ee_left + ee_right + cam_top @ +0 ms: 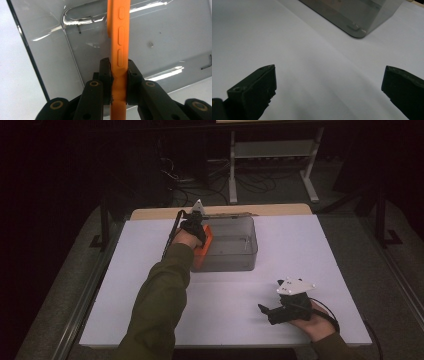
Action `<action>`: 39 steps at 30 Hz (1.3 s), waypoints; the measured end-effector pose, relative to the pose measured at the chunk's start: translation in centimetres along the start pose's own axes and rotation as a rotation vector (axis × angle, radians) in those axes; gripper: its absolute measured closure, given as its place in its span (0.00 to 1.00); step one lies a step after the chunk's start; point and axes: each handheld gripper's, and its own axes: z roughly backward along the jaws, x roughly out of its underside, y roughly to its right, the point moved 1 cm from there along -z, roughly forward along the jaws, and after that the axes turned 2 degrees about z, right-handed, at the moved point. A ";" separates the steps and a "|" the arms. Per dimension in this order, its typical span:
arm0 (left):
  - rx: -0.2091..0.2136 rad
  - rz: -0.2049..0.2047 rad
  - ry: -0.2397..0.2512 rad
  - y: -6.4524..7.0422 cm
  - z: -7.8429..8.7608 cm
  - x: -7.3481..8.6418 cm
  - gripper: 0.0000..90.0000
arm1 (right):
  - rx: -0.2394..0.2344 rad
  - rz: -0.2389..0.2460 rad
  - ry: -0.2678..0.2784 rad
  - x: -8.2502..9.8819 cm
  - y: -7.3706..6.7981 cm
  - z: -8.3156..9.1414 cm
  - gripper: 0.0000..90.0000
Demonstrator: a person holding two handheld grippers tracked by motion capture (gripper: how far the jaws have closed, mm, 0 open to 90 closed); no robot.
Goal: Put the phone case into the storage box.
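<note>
My left gripper (118, 72) is shut on an orange phone case (118, 45), pinching its edge where the side buttons run. In the high view that left gripper (196, 229) holds the orange case (204, 247) upright at the left end of a clear grey plastic bin (235, 249). The bin's see-through floor (160, 37) lies behind the case in the left gripper view. Near the table's front right, my right gripper (267, 312) rests in a hand, pointing left. Its jaws stand wide apart in the right gripper view (329, 85), with bare white table between them.
The white tabletop (300, 250) stretches around the bin, whose near corner (358, 28) is at the top of the right gripper view. Behind the table's wooden back edge (280, 210) are a white shelf frame (272, 150) and cables on a dark floor.
</note>
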 end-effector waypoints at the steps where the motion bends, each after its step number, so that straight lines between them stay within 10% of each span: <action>1: 0.001 0.001 0.000 0.0 0.0 0.0 0.87 | 0.000 0.000 0.000 0.0 0.0 0.0 0.00; 39: -0.024 -0.012 0.097 -0.9 3.4 -0.8 0.78 | 0.000 -0.004 0.003 -0.1 -0.1 0.0 0.00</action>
